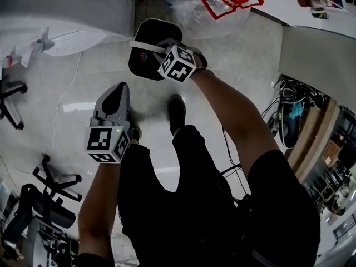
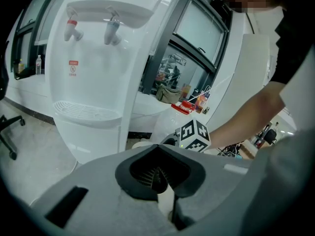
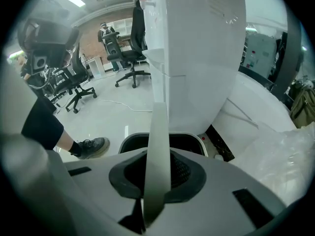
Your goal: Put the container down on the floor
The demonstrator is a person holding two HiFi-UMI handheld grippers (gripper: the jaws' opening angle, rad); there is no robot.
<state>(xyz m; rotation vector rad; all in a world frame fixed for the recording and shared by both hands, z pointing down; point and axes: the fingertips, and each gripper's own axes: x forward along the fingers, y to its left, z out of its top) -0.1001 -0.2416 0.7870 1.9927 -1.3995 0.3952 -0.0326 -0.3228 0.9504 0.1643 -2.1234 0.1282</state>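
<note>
In the head view the black container (image 1: 143, 38), with its pale rim, hangs just above the floor in front of the person's feet. Its white strap handle (image 1: 147, 49) runs across the top, and my right gripper (image 1: 160, 48) is shut on it. The right gripper view shows the handle (image 3: 158, 141) rising between the pads, with the container's open mouth (image 3: 189, 142) below. My left gripper (image 1: 119, 92) is held off to the left and nearer the body, apart from the container. Its jaws (image 2: 158, 179) are closed with nothing between them.
A white water dispenser (image 2: 98, 73) stands just beyond the container. Beside it lies a clear plastic bag (image 1: 222, 7) with red print. The person's shoe (image 1: 177, 111) is close behind the container. A fan (image 1: 67, 40) and office chairs (image 1: 11, 102) are to the left, cables (image 1: 289, 96) to the right.
</note>
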